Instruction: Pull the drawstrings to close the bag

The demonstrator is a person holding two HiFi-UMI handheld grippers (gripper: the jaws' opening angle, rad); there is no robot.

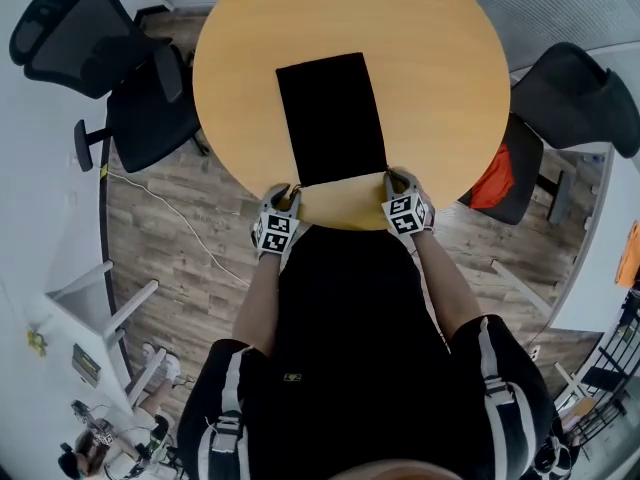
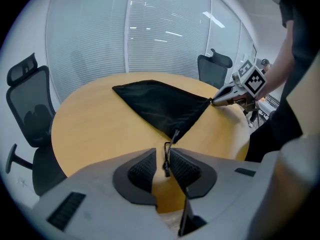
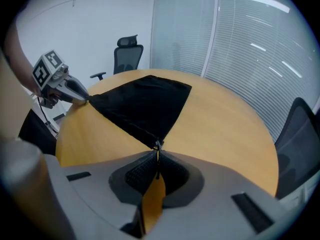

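The black bag [image 1: 331, 118] lies flat mid-surface [image 1: 440, 58], its drawstring end toward 6 o'clock. The left gripper [image 2: 166, 156] is clamped on the left drawstring [image 2: 166, 165] at the bag's 7 o'clock corner. The right gripper [image 3: 157, 159] is pinched on the right drawstring [image 3: 158, 148] at the 5 o'clock corner. Recommend pulling both outward evenly and low, toward 9 and 3 o'clock.

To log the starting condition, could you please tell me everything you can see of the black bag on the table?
The bag is a flat black rectangle of thin, faintly shiny fabric with slight creases. It lies on the round wooden table, long sides running away from the person, its near edge straight and ungathered. A thin cord leaves each near corner: the left drawstring is pinched in the left claw, the right drawstring in the right claw.
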